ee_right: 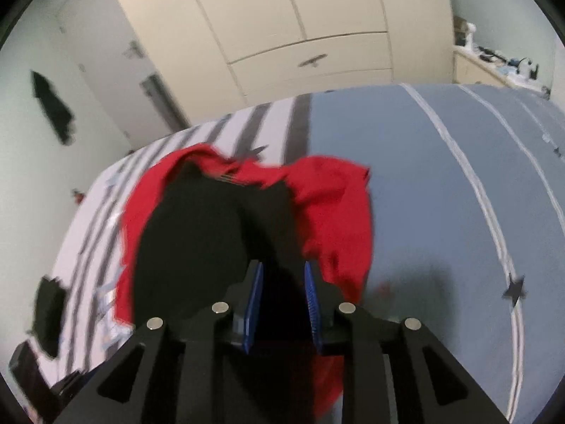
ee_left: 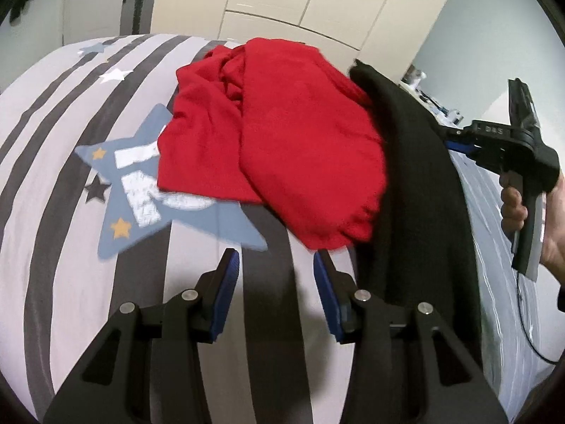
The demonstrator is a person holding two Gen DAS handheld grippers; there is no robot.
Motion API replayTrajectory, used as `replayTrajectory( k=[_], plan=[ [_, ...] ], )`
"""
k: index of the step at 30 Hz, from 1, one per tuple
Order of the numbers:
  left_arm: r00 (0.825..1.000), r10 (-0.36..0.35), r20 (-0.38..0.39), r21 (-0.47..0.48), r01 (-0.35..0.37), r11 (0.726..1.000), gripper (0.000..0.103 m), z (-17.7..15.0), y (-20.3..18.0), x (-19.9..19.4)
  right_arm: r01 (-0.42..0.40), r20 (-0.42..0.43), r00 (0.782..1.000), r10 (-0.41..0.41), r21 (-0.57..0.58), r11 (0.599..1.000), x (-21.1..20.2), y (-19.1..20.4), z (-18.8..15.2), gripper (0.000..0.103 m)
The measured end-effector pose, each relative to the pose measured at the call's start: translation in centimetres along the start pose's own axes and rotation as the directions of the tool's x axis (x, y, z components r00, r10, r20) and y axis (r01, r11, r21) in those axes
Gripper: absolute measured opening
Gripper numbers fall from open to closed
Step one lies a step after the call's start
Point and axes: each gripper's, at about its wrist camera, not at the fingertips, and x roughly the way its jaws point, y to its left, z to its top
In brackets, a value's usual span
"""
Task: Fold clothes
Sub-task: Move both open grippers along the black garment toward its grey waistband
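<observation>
A crumpled red garment point(ee_left: 275, 134) lies on the striped bed cover point(ee_left: 53, 183). A black garment point(ee_left: 416, 183) hangs stretched along its right side, lifted off the bed. My left gripper point(ee_left: 277, 265) is open and empty, just short of the red garment's near edge. My right gripper point(ee_right: 282, 275) is shut on the black garment point(ee_right: 212, 233), which drapes away from the jaws over the red garment point(ee_right: 339, 212). In the left wrist view the right gripper's body and the hand that holds it show at the right, its fingertips hidden behind the black cloth.
The bed cover has grey and white stripes with a blue star patch point(ee_left: 176, 219), and a plain blue part point(ee_right: 441, 194) on the right. A cream wardrobe point(ee_right: 282, 17) stands beyond the bed. A cluttered shelf point(ee_right: 494, 63) is at the far right.
</observation>
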Motion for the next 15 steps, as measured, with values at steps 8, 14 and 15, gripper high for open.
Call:
replayTrajectory(
  k=[8, 14, 15],
  plan=[
    [0.999, 0.015, -0.032, 0.045, -0.014, 0.999, 0.045, -9.1, 1.2, -7.5, -0.072, 0.009, 0.997, 0.075, -0.145, 0.987, -10.9, 1.1, -14.7, 0.037],
    [0.991, 0.044, -0.126, 0.051, -0.037, 0.998, 0.045, -16.4, 0.9, -13.4, -0.028, -0.118, 0.993, 0.010, -0.155, 0.988, -16.2, 1.0, -27.7, 0.037],
    [0.989, 0.039, -0.142, 0.047, -0.032, 0.998, 0.045, -17.5, 0.6, -14.5, -0.022, -0.132, 0.991, 0.005, -0.126, 0.992, -17.0, 0.7, -29.1, 0.037]
  ],
)
